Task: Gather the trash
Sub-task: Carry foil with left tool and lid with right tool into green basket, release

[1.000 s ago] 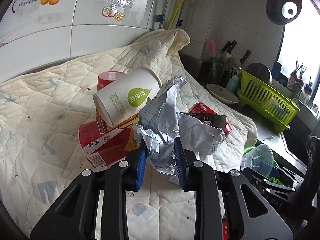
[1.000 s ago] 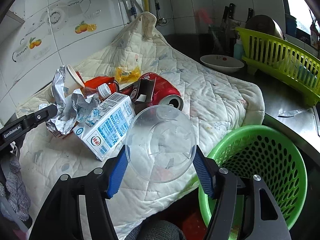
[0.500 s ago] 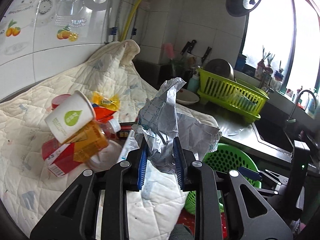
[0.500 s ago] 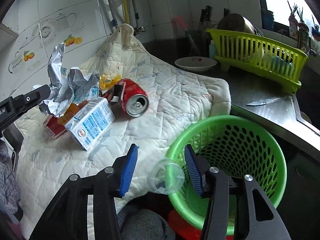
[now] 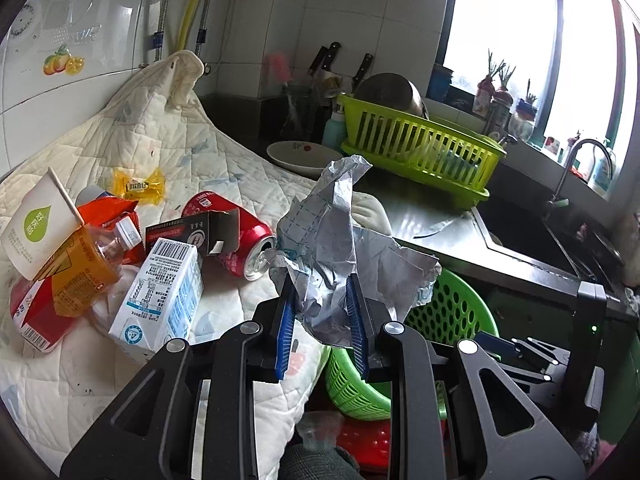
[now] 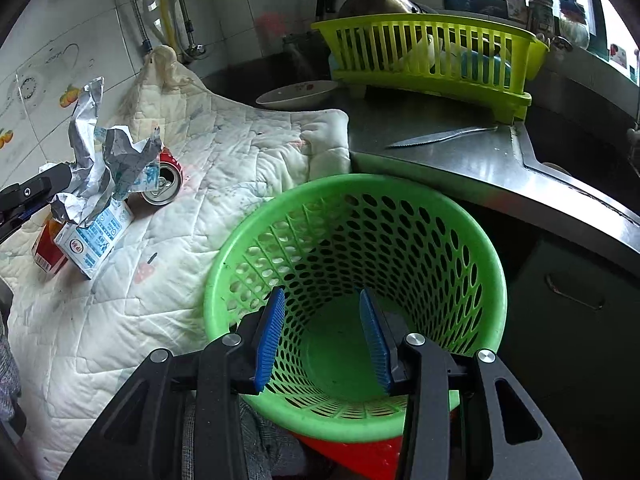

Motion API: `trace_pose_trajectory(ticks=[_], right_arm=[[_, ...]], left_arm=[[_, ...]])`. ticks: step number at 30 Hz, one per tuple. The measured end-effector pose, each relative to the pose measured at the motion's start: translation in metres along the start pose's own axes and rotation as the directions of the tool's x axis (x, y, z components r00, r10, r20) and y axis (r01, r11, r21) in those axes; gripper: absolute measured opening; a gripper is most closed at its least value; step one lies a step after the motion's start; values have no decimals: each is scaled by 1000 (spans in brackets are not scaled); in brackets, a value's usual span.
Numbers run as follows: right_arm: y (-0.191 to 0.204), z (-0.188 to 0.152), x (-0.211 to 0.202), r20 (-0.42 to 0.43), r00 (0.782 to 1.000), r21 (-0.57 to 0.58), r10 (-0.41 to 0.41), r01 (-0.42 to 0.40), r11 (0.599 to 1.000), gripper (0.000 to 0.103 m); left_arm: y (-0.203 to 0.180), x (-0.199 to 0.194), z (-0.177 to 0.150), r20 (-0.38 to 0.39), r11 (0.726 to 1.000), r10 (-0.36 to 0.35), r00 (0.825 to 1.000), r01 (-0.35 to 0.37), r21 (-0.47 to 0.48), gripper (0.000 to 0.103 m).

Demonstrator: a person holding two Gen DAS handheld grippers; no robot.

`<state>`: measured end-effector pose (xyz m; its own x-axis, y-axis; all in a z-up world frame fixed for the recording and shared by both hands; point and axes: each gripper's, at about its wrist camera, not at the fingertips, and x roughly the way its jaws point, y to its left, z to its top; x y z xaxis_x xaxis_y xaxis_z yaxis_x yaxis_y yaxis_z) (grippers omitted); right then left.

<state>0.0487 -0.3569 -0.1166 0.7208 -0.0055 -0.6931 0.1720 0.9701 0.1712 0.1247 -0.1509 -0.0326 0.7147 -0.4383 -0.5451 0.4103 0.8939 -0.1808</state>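
Observation:
My left gripper (image 5: pixel 320 300) is shut on a crumpled grey-white paper wrapper (image 5: pixel 336 236), held in the air above the quilt's edge, just left of the green mesh basket (image 5: pixel 452 312). The right wrist view shows that wrapper (image 6: pixel 108 160) at the far left. My right gripper (image 6: pixel 320 320) hangs over the basket's (image 6: pixel 460 216) mouth, its jaws closing with nothing between them. The basket looks empty inside. A milk carton (image 5: pixel 160 292), a red can (image 5: pixel 240 236), a paper cup (image 5: pixel 36 228) and an orange bottle (image 5: pixel 80 264) lie on the quilt (image 5: pixel 224 308).
A yellow-green dish rack (image 5: pixel 420 148) and a white bowl (image 5: pixel 296 156) stand on the steel counter behind. A knife (image 6: pixel 440 136) lies on the counter near the sink edge. Something clear (image 5: pixel 318 430) lies low beside the basket's foot.
The left gripper carried the wrapper rightward from the trash pile toward the basket. The right gripper let go of a clear plastic cup, moved over the basket, and its jaws narrowed.

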Motion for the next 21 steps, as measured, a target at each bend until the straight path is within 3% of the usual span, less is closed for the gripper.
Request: trace_pose_trajectory(ticks=[5,14,21], right_arm=[[-4,-4,-10,13,1000,6,-2,2,1000,39],[-12,-2,-28,52,998,21,-30,29,999,39],[-25,-2,-44,77,995,35,-63,61,998,43]], left_arm=[[-2,4,1,-10,1000,-14,1000,14,-3,24],[-35,15,1,-31,993,-69,997,71,92,24],[-57,39,-3,-86,986,-119,989,128,106,24]])
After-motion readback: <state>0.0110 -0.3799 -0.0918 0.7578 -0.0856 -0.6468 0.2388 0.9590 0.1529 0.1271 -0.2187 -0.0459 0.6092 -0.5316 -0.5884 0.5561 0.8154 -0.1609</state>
